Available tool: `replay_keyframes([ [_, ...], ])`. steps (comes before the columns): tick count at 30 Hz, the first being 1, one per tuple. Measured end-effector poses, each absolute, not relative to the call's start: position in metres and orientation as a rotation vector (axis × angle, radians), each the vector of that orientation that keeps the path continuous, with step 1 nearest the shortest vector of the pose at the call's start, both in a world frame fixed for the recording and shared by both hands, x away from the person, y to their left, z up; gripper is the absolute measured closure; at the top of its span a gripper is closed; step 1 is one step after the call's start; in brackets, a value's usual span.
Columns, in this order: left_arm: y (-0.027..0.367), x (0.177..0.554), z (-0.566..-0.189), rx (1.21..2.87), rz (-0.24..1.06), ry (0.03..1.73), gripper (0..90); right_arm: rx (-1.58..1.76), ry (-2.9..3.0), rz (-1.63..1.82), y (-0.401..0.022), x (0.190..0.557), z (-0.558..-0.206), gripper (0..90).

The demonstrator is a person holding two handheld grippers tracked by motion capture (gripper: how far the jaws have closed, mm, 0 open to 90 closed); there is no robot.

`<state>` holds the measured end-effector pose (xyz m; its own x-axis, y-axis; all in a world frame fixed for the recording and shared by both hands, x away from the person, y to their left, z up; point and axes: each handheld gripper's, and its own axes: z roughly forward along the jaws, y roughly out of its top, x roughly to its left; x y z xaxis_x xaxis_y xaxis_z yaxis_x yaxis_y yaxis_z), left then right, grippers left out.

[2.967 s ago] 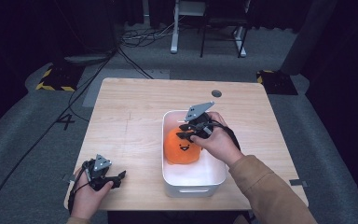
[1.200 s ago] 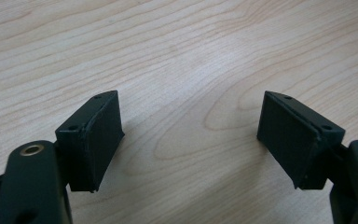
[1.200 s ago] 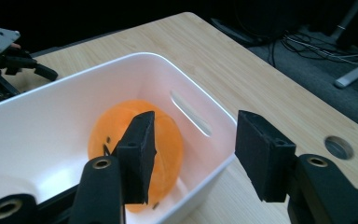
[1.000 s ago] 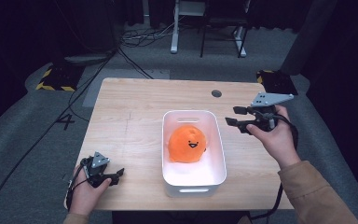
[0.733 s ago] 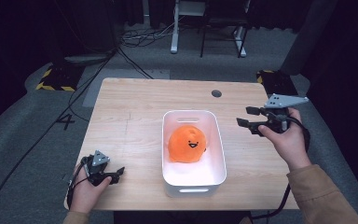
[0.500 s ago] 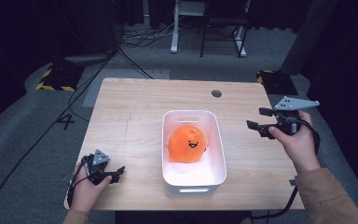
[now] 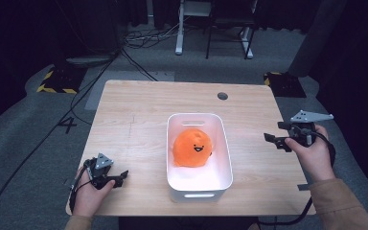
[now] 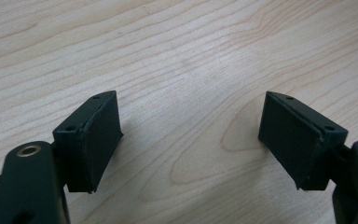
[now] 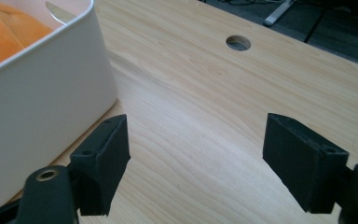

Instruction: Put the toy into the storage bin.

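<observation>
While the orange plush ball point(image 7: 194, 147) is sitting in the white bin point(image 7: 224, 154) mid-tabletop point(image 7: 134, 115), the right tongs point(image 7: 274, 139), jaws just spreading wide and empty, are retreating to the right edge. Placing looks done; the left tongs point(image 7: 120, 177) are resting spread at the near left.

The soft toy point(image 7: 193, 147) is bright orange with a small black smiling face. It sits in a plain white tub point(image 7: 224, 163). The table point(image 7: 134, 120) is pale wood with a fine light-brown grain and one dark round hole point(image 7: 223, 96). Both the left gripper point(image 7: 120, 177) and the right gripper point(image 7: 274, 136) are black, each topped by a grey three-cornered plate. The floor point(image 7: 24, 143) is grey, with yellow-and-black striped patches point(image 7: 57, 81) and a black "4" point(image 7: 67, 125).
</observation>
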<state>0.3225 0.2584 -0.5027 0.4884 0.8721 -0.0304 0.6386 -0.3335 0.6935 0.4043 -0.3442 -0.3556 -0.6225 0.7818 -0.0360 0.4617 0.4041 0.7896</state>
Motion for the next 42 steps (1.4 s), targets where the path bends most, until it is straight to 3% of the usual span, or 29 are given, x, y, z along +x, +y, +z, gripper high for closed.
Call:
replay_keyframes([
  [29,0.258,0.322,-0.503,2.085,0.463,1.239,21.2,1.281,2.332,0.994,-0.373,0.386,-0.465,20.2],
  [42,0.258,0.323,-0.503,2.088,0.463,1.238,21.2,1.251,2.307,1.003,-0.369,0.375,-0.498,18.0],
])
